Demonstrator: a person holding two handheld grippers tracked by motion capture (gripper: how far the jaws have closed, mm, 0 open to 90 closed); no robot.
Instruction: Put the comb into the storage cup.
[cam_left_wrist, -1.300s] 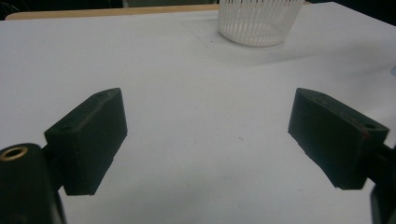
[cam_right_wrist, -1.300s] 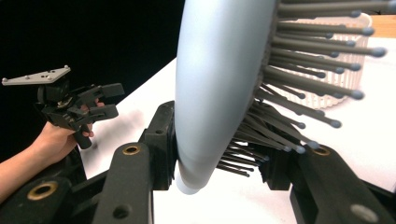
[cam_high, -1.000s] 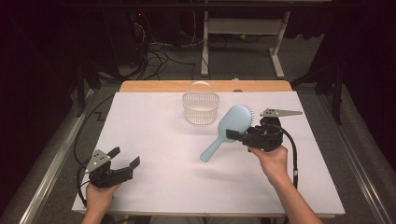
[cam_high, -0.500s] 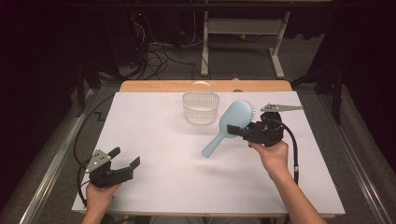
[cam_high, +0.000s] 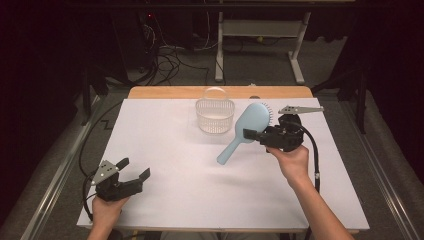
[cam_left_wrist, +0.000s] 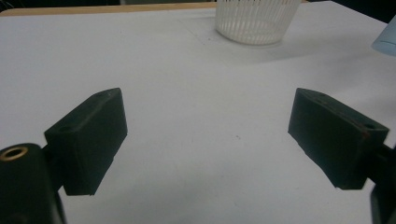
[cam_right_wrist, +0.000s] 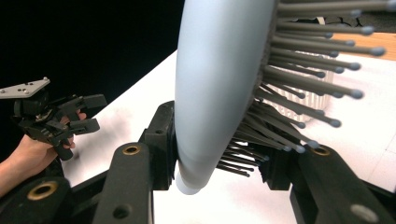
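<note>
A light blue hairbrush (cam_high: 244, 130) hangs tilted over the white table (cam_high: 200, 190), handle end down and to the left. My right gripper (cam_high: 250, 135) is shut on it where the head meets the handle. In the right gripper view the brush (cam_right_wrist: 215, 84) sits between the two jaws, with its dark bristles pointing right. A clear white ribbed basket (cam_high: 215, 115) stands just left of the brush head. Near the front left corner my left gripper (cam_high: 134, 168) stands open with nothing in it; its jaws (cam_left_wrist: 210, 140) are wide apart over bare table.
A wooden strip (cam_high: 165, 92) runs along the table's far edge. Metal rails (cam_high: 55, 175) flank both sides. Beyond the table lie floor cables (cam_high: 170, 60) and a white desk frame (cam_high: 260, 30). The basket (cam_left_wrist: 257, 21) lies ahead of the left gripper.
My right gripper has carried the brush slightly up and away, nearer the basket. The left gripper has not moved.
</note>
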